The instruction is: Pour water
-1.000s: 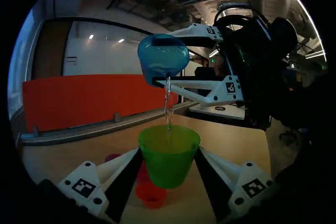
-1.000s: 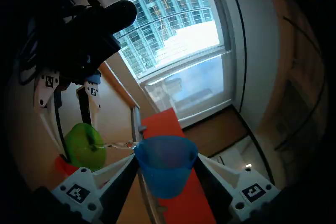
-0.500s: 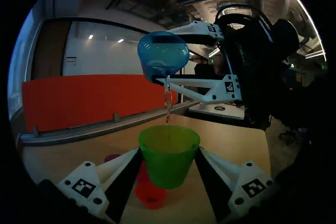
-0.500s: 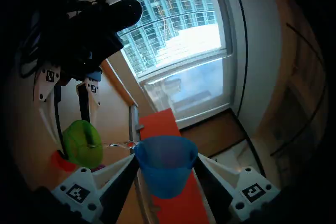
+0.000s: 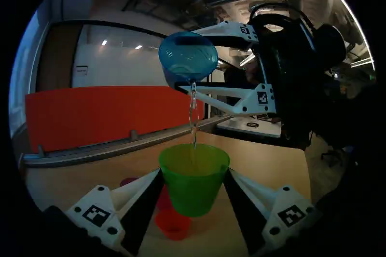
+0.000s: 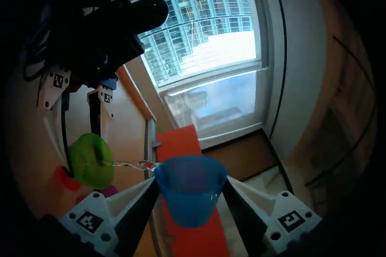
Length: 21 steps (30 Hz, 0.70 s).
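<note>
My left gripper [image 5: 194, 184] is shut on an upright green cup [image 5: 194, 178], held above the wooden table [image 5: 270, 160]. Over it, my right gripper [image 5: 190, 66] is shut on a blue cup [image 5: 187, 60] tipped on its side, and a thin stream of water [image 5: 193, 117] falls from its lip into the green cup. In the right gripper view the right gripper [image 6: 190, 196] clamps the blue cup [image 6: 190, 192]; the water [image 6: 129, 164] runs from its rim to the green cup [image 6: 90, 160], which the left gripper [image 6: 84, 153] holds farther off.
A red cup [image 5: 172, 222] and a magenta cup [image 5: 129, 180] stand on the table below the green cup. An orange panel [image 5: 96, 112] and a metal rail [image 5: 120, 143] line the table's far edge. A large window [image 6: 207, 59] shows behind.
The blue cup has risen slightly and tilted a bit more. The water stream keeps falling into the green cup, which stays put.
</note>
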Motion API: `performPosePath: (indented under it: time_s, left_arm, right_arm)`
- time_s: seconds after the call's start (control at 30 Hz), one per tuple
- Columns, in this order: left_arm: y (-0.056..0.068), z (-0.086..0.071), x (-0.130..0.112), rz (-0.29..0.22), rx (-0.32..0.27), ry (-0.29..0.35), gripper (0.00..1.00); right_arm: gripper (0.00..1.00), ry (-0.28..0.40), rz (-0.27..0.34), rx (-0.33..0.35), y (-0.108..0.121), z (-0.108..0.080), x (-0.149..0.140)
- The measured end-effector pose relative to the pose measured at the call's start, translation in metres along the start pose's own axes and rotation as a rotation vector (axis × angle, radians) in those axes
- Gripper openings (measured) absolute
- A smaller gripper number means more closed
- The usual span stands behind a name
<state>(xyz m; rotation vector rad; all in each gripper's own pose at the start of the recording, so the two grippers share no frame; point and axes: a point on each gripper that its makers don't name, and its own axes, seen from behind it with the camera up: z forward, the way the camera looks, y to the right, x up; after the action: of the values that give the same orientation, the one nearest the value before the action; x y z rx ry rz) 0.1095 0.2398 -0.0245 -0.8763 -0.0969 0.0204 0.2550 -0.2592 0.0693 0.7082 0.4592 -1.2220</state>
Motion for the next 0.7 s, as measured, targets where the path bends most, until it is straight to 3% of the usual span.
performPosePath:
  time_s: [0.7]
  left_arm:
    - [-0.0001, 0.0021, 0.0008, -0.001, -0.002, 0.001, 0.83]
  right_arm:
    - [0.89, -0.009, -0.083, -0.009, 0.0044, 0.0019, -0.0011]
